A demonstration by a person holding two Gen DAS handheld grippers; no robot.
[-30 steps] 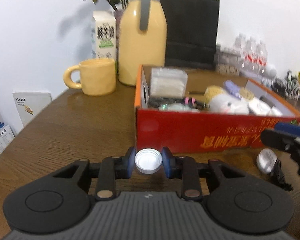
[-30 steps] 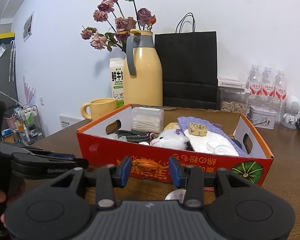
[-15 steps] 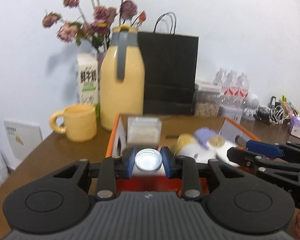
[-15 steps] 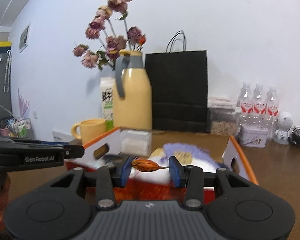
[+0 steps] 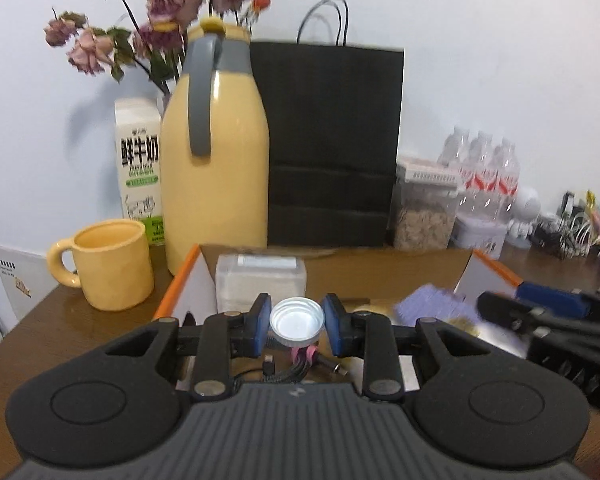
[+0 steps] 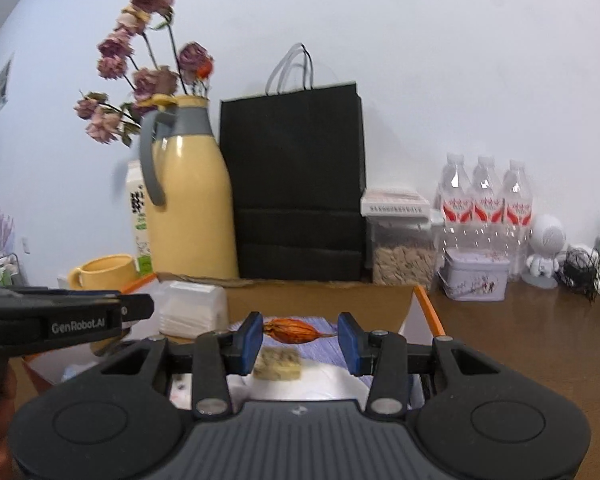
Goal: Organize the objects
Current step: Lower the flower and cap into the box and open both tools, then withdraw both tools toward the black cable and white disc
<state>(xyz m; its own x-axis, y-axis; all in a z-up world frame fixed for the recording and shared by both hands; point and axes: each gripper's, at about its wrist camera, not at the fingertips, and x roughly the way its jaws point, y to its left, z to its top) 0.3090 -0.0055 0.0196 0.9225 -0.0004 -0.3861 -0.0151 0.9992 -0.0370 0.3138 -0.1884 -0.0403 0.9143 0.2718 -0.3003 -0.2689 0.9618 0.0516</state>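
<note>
My left gripper (image 5: 297, 322) is shut on a white bottle cap (image 5: 297, 320) and holds it above the left part of the orange-edged cardboard box (image 5: 180, 276). My right gripper (image 6: 298, 334) is shut on an orange-brown dried pod (image 6: 294, 331) and holds it over the box (image 6: 430, 308), above a purple cloth (image 6: 324, 346) and a small tan block (image 6: 278, 363). The box also holds a clear plastic case (image 5: 260, 282) and cables (image 5: 296, 364). Each gripper shows at the edge of the other's view.
Behind the box stand a yellow jug (image 5: 216, 160), a yellow mug (image 5: 108, 264), a milk carton (image 5: 138, 168), dried roses (image 5: 156, 4) and a black paper bag (image 5: 332, 148). Water bottles (image 6: 486, 204), a jar, a tin (image 6: 474, 280) and cables sit at the right.
Both grippers rose from the table in front of the box and moved forward over it, each still holding its object. The box's red front has dropped out of view.
</note>
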